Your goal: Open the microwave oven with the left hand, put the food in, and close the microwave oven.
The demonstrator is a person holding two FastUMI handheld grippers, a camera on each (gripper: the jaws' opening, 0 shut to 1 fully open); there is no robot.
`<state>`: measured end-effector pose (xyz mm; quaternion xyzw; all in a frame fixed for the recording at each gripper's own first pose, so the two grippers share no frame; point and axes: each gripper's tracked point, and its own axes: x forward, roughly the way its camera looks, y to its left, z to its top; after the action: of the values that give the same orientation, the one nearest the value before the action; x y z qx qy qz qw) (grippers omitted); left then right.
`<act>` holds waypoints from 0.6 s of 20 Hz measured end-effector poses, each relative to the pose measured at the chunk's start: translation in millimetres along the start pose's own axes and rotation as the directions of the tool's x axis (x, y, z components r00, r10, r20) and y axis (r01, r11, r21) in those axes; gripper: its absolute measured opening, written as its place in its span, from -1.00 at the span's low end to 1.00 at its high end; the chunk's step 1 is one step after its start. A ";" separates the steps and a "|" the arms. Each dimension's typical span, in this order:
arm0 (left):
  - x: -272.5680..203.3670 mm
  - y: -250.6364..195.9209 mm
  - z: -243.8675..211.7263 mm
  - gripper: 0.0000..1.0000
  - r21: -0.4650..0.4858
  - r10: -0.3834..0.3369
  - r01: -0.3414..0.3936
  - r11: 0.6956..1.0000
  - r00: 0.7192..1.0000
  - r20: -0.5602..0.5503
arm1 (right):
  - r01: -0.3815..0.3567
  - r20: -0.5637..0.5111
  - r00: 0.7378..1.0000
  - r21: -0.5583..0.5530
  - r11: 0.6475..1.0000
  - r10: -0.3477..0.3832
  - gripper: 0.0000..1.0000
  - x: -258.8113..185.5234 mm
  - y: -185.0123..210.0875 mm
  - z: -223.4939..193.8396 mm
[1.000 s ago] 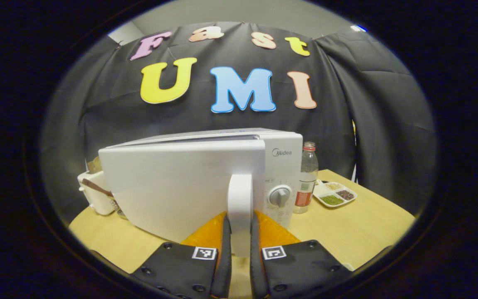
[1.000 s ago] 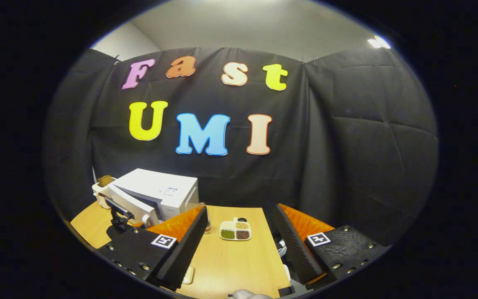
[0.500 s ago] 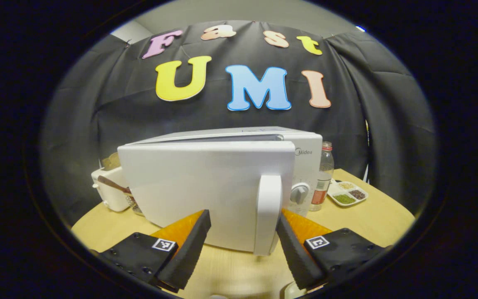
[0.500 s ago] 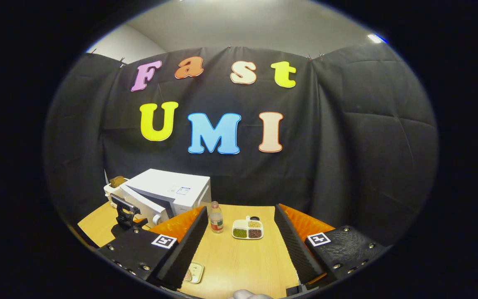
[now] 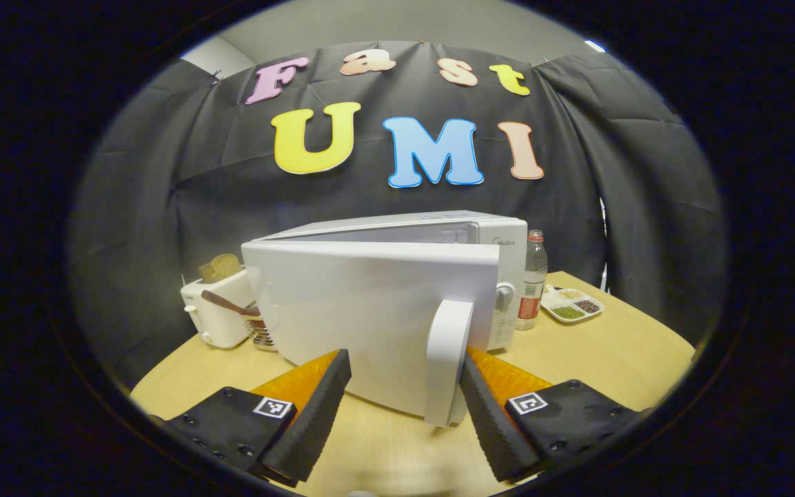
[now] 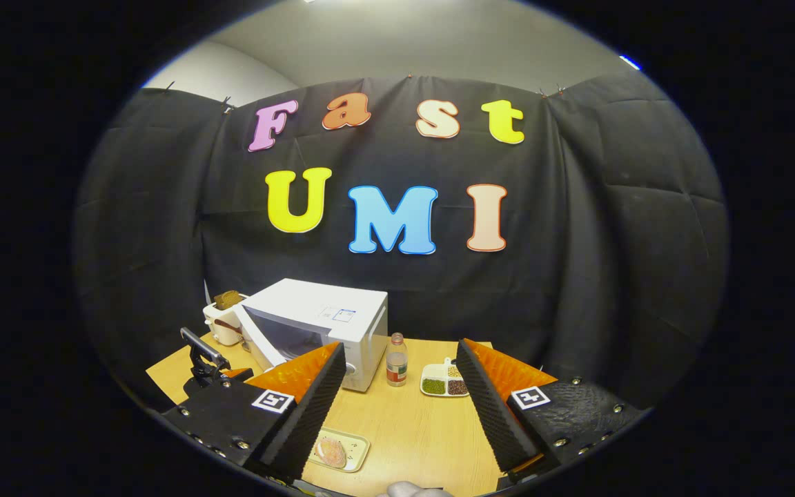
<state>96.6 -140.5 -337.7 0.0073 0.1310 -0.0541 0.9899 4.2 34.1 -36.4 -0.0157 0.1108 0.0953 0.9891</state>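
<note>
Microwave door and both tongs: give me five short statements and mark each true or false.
1. The microwave door stands partly open. True.
2. The left tongs are clamped on the door handle. False: they are open, the handle between the fingers.
3. The right tongs hold the food. False: they are open and empty; the food sits on a small tray on the table.
4. A bottle stands right of the microwave. True.
5. The toaster is empty. False: bread sticks out.

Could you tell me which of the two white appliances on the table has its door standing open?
The microwave oven, the larger one beside the bottle; its door swings outward. The small toaster has none.
</note>
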 end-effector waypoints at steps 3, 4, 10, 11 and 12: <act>-26.9 22.6 -3.0 1.00 0.016 0.029 -0.029 0.999 1.000 -0.002 | -0.040 0.007 0.999 -0.013 0.999 0.040 0.97 -4.6 21.6 -1.1; -35.8 30.5 -4.7 1.00 0.033 0.041 -0.040 0.999 0.999 -0.009 | -0.058 0.004 0.998 -0.013 0.998 0.058 0.97 -4.5 30.7 -4.0; -86.8 94.3 -12.9 0.90 0.086 0.106 -0.104 0.991 0.994 -0.017 | -0.137 -0.014 0.990 -0.024 0.990 0.137 0.96 -6.7 84.6 -19.4; -93.7 107.8 -15.4 0.93 0.085 0.117 -0.115 0.990 0.993 -0.018 | -0.147 -0.018 0.989 -0.027 0.989 0.146 0.96 -7.0 93.9 -21.8; -101.5 120.1 -17.6 0.95 0.084 0.130 -0.127 0.988 0.991 -0.025 | -0.154 -0.018 0.988 -0.033 0.988 0.153 0.97 -7.1 101.7 -23.6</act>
<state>7.7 -9.9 -328.3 0.0570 0.1430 0.0046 0.9881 -27.2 131.4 -58.8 -0.0248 0.1178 0.1728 0.9776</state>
